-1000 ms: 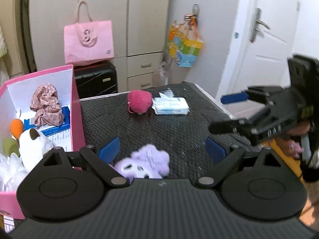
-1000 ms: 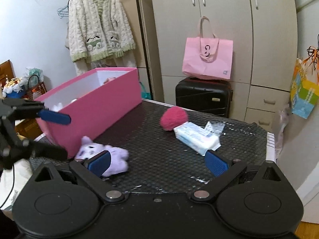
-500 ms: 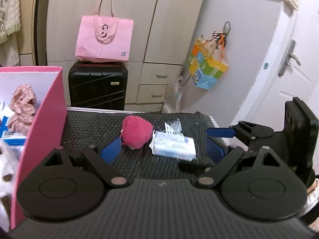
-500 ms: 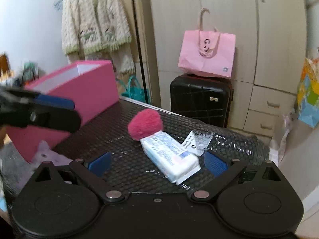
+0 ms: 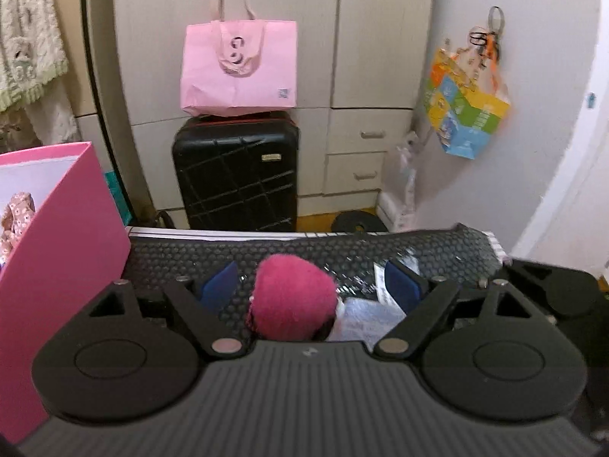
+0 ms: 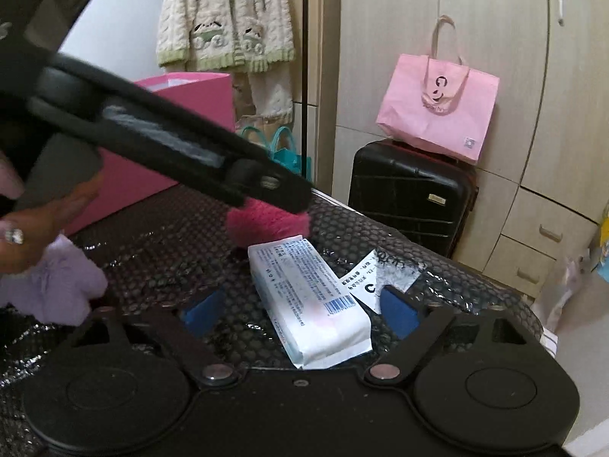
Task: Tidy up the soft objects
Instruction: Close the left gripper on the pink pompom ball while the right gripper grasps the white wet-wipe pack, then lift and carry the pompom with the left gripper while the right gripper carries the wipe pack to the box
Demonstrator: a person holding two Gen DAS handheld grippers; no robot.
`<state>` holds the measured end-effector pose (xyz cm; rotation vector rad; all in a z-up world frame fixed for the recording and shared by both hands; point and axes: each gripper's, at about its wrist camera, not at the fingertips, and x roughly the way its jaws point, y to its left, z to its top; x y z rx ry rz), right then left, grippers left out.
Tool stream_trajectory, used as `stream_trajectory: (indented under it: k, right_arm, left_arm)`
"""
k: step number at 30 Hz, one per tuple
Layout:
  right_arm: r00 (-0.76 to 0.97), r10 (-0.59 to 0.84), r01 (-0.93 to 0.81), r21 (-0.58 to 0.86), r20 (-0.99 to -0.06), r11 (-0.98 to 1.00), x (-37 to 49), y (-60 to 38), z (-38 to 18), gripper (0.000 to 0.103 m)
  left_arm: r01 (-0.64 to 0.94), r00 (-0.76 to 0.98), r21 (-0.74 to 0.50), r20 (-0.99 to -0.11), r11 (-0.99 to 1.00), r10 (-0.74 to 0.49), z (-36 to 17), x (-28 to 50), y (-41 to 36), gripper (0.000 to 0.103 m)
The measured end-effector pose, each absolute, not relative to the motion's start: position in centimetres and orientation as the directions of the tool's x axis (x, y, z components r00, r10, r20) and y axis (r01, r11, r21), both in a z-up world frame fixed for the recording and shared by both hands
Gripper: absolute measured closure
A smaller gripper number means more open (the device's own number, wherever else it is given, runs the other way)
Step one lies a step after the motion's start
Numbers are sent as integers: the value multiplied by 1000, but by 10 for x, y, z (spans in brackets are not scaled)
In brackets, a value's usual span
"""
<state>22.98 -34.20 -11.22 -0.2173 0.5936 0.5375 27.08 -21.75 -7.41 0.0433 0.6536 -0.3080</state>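
Tongs on the left hand (image 5: 310,283) stand spread wide, the two blue pads either side of the pink pompom (image 5: 293,301), which sits between them on the bench (image 5: 342,251) without either pad pressing it. From the right wrist view the left tongs reach in from the upper left as a dark blurred bar whose tip lies over the pompom (image 6: 266,221). The right tongs (image 6: 298,306) are spread just as wide, with the near end of the white tissue pack (image 6: 308,297) lying between the pads; whether a pad touches it cannot be told.

At far left the pink box (image 5: 64,236) stands on the bench, a floral scrunchie (image 5: 15,213) showing inside. A purple plush toy (image 6: 57,282) lies on the bench at left of the right wrist view, partly hidden by the person's hand (image 6: 42,224). The pompom is round, fuzzy and deep pink, touching the far end of the tissue pack. Just right of the pack lies a torn clear wrapper (image 6: 380,274). Behind the bench stand a black suitcase (image 5: 236,171) with a pink tote bag (image 5: 238,64) on top.
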Motion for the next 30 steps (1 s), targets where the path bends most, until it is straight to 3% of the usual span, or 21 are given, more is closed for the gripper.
stream_trajectory:
  k: [2, 6, 9, 16, 21, 23, 30]
  right_arm:
    - [711, 404, -516, -37, -575, 856, 231, -342, -111, 42]
    - [711, 397, -488, 0, -580, 873, 228, -347, -108, 56]
    - [712, 369, -427, 50, -598, 903, 226, -355, -106, 57]
    - [686, 361, -407, 78, -631, 910, 234, -353, -111, 55]
    - [703, 360, -398, 81, -613, 914, 241, -354, -115, 57]
    - [713, 343, -381, 73, -612, 922, 237, -355, -114, 57]
    - [731, 293, -295, 101, -616, 950, 218, -365, -111, 58]
  left_arm:
    - [274, 763, -48, -597, 961, -247, -81, 275, -218, 20]
    - [239, 777, -31, -593, 971, -210, -88, 283, -213, 33]
    - [264, 747, -60, -618, 963, -244, -93, 289, -211, 44]
    - [248, 735, -55, -639, 967, -225, -101, 292, -214, 44]
    - [222, 693, -118, -680, 968, -241, -110, 303, -209, 45]
    - [222, 697, -115, -676, 968, -240, -109, 302, -207, 57]
    - [241, 706, -96, -666, 966, -242, -99, 287, -201, 63]
